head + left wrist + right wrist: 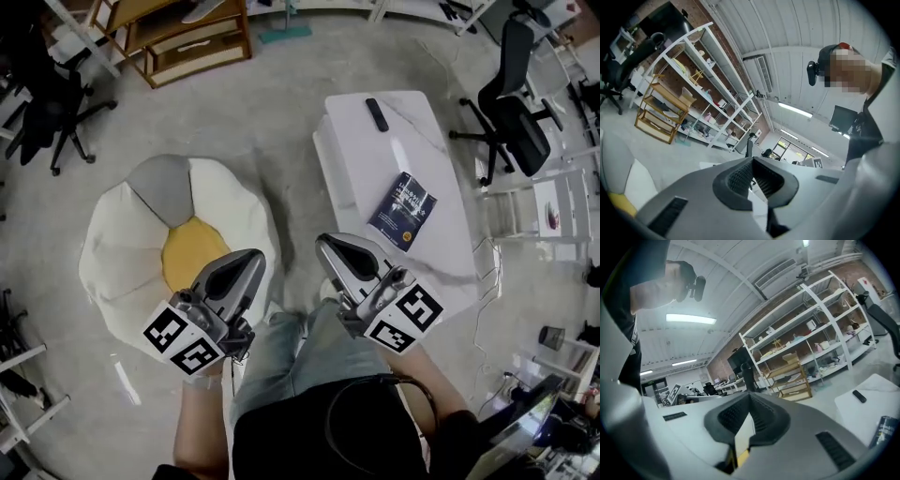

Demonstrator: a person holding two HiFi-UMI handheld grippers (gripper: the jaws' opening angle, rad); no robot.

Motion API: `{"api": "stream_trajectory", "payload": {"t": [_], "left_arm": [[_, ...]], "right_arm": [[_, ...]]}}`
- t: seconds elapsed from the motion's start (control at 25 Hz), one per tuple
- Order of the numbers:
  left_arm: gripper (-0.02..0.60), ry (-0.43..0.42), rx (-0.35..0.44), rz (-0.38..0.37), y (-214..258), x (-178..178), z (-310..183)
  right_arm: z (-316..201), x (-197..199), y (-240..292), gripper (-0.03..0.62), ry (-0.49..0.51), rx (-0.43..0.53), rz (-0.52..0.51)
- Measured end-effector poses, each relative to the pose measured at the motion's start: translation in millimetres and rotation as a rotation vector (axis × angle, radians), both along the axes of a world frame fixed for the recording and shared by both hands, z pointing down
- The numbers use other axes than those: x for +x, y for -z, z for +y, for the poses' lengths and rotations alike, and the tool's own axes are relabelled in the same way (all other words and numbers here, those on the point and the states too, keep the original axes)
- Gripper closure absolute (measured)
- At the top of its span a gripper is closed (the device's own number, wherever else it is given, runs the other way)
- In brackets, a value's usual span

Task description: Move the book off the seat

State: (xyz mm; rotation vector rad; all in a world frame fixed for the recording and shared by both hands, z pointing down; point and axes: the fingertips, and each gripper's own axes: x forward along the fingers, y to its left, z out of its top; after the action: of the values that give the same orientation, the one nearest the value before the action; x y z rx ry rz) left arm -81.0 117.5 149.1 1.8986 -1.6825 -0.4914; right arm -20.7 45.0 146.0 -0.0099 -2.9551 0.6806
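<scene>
On table (pixel 361 159), centre-right of head view, book (pixel 402 210) is lying flat nr the table's lower right edge, well apart from seat (pixel 122 253) at mid-left. Remote (pixel 376 113) is sitting at table's top end. L gripper (pixel 251 255) & R gripper (pixel 325 241) are hanging side by side at lower centre, above person's legs (pixel 291 361), both w/ jaws closed tip to tip, gripping nothing. Seat's yellow patch (pixel 187 253) is showing just left of L gripper
</scene>
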Motion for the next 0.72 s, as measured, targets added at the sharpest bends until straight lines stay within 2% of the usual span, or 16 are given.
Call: {"api": "stream_trajectory", "payload": {"t": [0.16,0.36,0.56,0.72], "left_arm": [[0.577,0.044,0.035,-0.037,42.8,-10.7,13.9],[0.577,0.070,0.051,-0.086,97.0,0.2,30.3],[0.577,0.085,0.063,-0.200,147.3,-4.0,41.7],[0.577,0.100,0.094,-0.219,182.6,7.9,45.3]], "right_arm": [[13.2,-20.1,47.4,0.580,0.055,0.042,-0.051],[31.2,-20.2,102.2,0.580,0.111,0.067,-0.094],[48.1,-36.6,154.7,0.580,0.171,0.094,-0.146],[62.7,-36.0,186.4,0.580,0.231,0.129,-0.175]]}}
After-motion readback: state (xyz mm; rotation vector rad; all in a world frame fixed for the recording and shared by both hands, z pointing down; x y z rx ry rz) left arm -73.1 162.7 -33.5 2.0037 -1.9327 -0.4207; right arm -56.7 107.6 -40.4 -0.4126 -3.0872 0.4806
